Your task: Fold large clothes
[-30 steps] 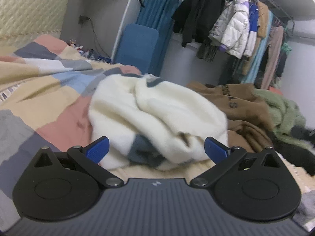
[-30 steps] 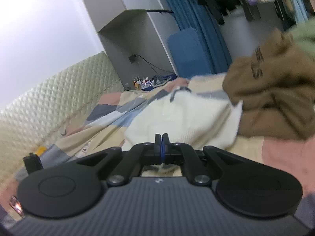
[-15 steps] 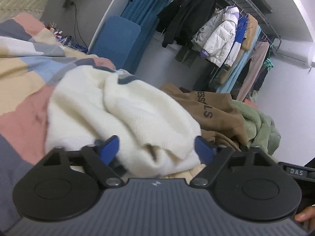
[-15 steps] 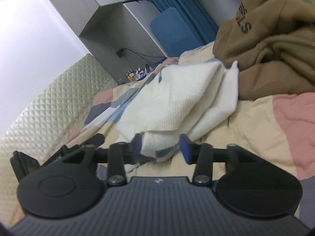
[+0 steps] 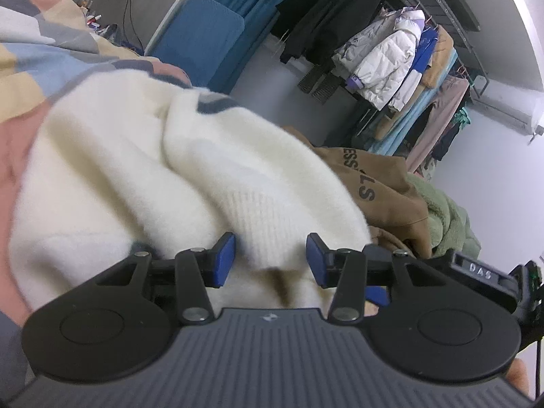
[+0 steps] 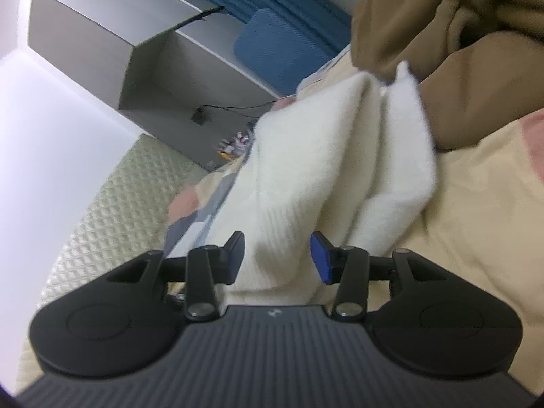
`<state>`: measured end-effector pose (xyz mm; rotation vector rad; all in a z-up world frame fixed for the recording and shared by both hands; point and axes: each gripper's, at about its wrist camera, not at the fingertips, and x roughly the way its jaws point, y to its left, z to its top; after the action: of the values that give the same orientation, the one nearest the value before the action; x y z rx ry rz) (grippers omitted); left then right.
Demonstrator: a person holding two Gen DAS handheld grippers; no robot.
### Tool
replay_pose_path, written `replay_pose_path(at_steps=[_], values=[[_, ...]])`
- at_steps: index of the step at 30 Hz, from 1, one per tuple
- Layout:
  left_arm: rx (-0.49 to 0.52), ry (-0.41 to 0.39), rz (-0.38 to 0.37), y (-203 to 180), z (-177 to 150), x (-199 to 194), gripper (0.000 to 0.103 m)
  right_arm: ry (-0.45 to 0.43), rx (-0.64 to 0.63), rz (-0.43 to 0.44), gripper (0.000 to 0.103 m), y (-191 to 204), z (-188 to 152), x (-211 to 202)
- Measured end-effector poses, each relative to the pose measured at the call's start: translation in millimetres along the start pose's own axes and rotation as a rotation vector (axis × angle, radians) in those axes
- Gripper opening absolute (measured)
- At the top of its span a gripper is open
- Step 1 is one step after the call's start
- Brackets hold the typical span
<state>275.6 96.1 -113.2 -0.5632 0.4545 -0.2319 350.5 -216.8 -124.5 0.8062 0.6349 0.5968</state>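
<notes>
Between the left gripper's (image 5: 270,258) closing jaws: cream sweater (image 5: 170,176) fold, pads not yet pressing. Between the right gripper's (image 6: 277,258) parted jaws: same sweater, ungripped. Beyond: brown hoodie (image 6: 476,34).

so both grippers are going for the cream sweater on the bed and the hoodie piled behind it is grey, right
Not grey: the hoodie behind the cream sweater is brown with dark lettering, as the left wrist view shows. The rest holds; sweater fabric lies between the jaws of the closing left gripper and the right gripper.

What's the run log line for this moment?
left gripper: closing around cream sweater | right gripper: open, sweater fold between fingers | brown hoodie: behind
</notes>
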Motion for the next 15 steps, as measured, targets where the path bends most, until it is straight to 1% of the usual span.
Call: replay_pose_path(at_steps=[2, 3, 4, 5, 6, 8, 9, 11, 14, 15], values=[[-0.003, 0.001, -0.015, 3, -1, 8, 0.052, 0.001, -0.017, 0.005, 0.045, -1, 0, 8], [-0.006, -0.005, -0.025, 4, -1, 10, 0.052, 0.006, -0.019, 0.002, 0.036, -1, 1, 12], [-0.002, -0.012, -0.04, 3, -2, 11, 0.051, 0.009, -0.017, 0.004, 0.022, -2, 1, 14], [0.008, -0.017, -0.05, 3, -2, 13, 0.038, 0.008, -0.019, 0.011, 0.017, -1, 1, 15], [0.018, -0.02, -0.059, 2, -3, 13, 0.02, 0.004, -0.03, 0.022, 0.012, 1, 0, 14], [0.041, -0.034, -0.09, -3, -4, 10, 0.012, -0.004, -0.063, 0.05, 0.009, 8, 0, 8], [0.053, -0.048, -0.098, -7, -3, 6, 0.011, -0.004, -0.074, 0.064, 0.008, 12, 1, 6], [0.067, -0.059, -0.119, -17, 1, -4, 0.009, -0.014, -0.114, 0.085, 0.008, 25, 4, -4], [0.077, -0.098, -0.163, -32, 4, -28, 0.009, -0.03, -0.192, 0.08, 0.008, 45, 7, -21], [0.077, -0.109, -0.172, -37, 4, -37, 0.008, -0.04, -0.197, 0.085, 0.007, 50, 7, -29]])
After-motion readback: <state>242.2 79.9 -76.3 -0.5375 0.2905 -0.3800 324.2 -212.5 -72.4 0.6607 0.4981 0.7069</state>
